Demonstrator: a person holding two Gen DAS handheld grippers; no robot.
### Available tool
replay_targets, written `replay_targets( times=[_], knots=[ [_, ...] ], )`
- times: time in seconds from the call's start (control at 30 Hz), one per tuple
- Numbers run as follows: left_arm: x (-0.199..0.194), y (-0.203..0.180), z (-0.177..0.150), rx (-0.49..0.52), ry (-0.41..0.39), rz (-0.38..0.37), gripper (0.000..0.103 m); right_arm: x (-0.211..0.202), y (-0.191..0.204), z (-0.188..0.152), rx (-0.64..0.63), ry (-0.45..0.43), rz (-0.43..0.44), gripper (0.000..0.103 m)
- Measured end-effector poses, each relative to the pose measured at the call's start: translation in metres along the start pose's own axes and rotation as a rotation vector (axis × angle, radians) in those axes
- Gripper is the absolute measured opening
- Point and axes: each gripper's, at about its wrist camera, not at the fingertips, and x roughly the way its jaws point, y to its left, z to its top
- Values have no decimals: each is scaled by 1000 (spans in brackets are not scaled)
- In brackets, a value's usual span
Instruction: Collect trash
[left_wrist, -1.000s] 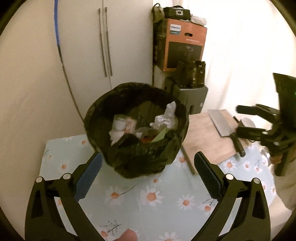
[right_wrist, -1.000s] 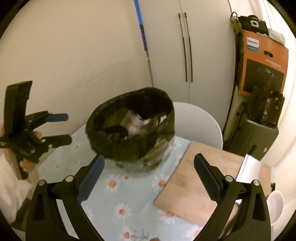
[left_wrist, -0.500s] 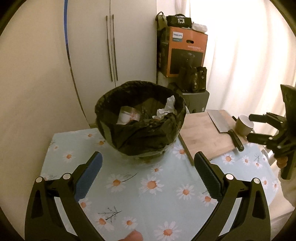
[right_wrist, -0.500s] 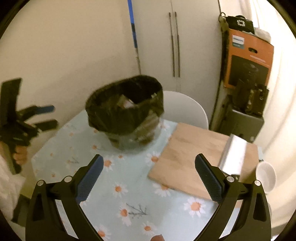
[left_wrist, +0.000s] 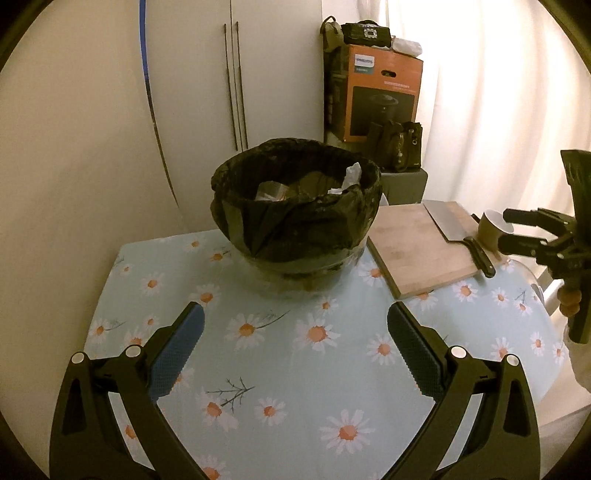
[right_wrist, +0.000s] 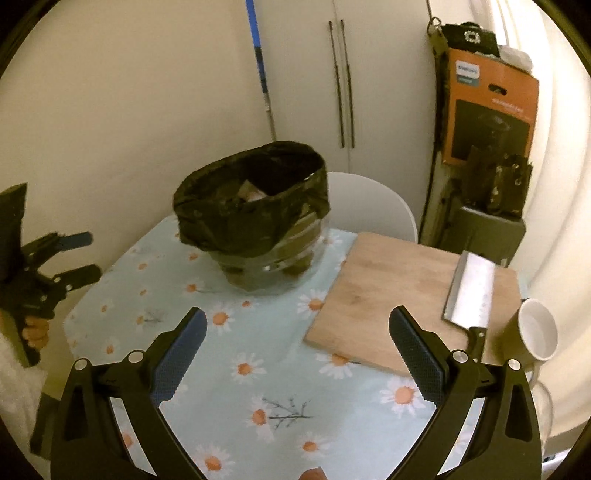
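Observation:
A clear bin lined with a black trash bag stands at the back of the daisy-print table; it also shows in the right wrist view. Crumpled white paper and other scraps lie inside it. My left gripper is open and empty, held over the table's front, well short of the bin. My right gripper is open and empty, over the table in front of the cutting board. Each gripper shows in the other's view: the right gripper at the right edge, the left gripper at the left edge.
A wooden cutting board with a cleaver on it lies right of the bin, and a white mug stands at its right end. A white chair is behind the table. An orange box sits on a grey case at the back.
Both grippers have pulled back from the bin toward the front of the table, so the bin looks smaller and farther. Both stayed open and empty.

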Motion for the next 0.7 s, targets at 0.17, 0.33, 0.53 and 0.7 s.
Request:
replay_targets(
  times=[0.17, 0.33, 0.53, 0.7],
  knots=[
    [-1, 1, -3, -24, -8, 4, 97, -1, 0, 4, -4, -9, -1, 95],
    [2, -2, -3, -12, 2, 9, 97, -1, 4, 6, -17, -8, 9, 95],
    [5, -5, -2, 17, 13, 21, 97, 2, 12, 5, -66, -4, 9, 95],
    [8, -4, -1, 12, 15, 18, 97, 2, 18, 5, -80, 1, 18, 95]
  ],
)
